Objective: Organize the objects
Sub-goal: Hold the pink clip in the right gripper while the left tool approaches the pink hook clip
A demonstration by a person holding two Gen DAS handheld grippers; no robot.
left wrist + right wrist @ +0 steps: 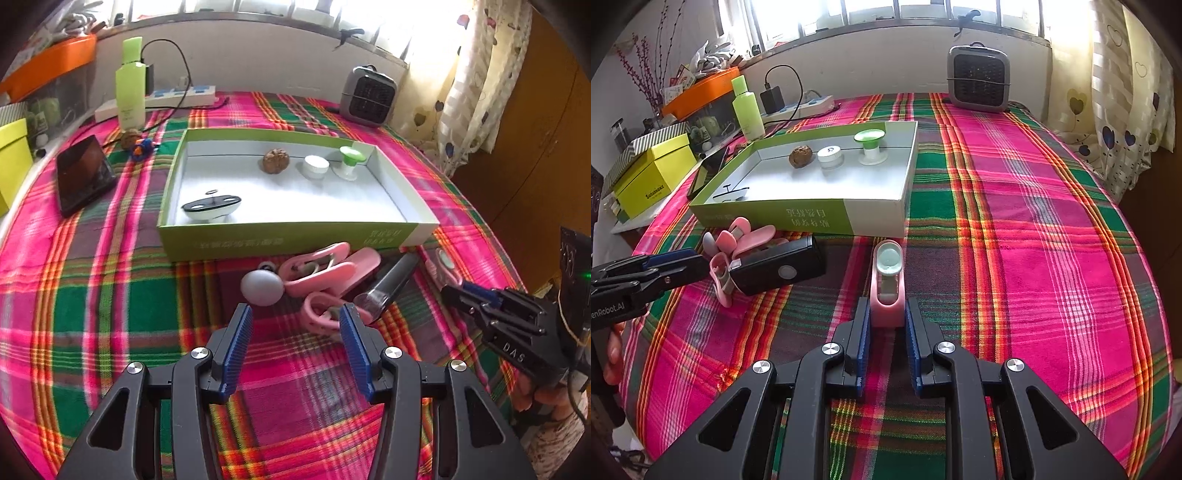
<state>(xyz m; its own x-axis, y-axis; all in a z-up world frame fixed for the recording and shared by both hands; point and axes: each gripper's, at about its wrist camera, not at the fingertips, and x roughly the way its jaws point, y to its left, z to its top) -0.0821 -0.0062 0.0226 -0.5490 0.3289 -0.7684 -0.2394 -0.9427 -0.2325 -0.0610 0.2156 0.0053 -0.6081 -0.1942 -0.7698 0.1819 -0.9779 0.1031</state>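
Observation:
A green box tray (288,236) (812,216) holds a walnut (276,159), a white jar (316,165), a green-topped spool (350,161) and a black-and-white dish (212,207). In front of it lie pink clips (325,269) (746,236), a grey ball (261,287) and a black device (388,286) (775,267). My left gripper (295,332) is open just short of the clips. My right gripper (886,321) is shut on a pink clip-like item (886,280) with a pale green disc, resting on the cloth.
A plaid cloth (1015,221) covers the table. A green bottle (130,88), power strip (181,96), black tablet (83,173), second walnut and blue toy (142,147) lie at the back left. A small heater (979,79) stands at the back. Yellow box (653,177) left.

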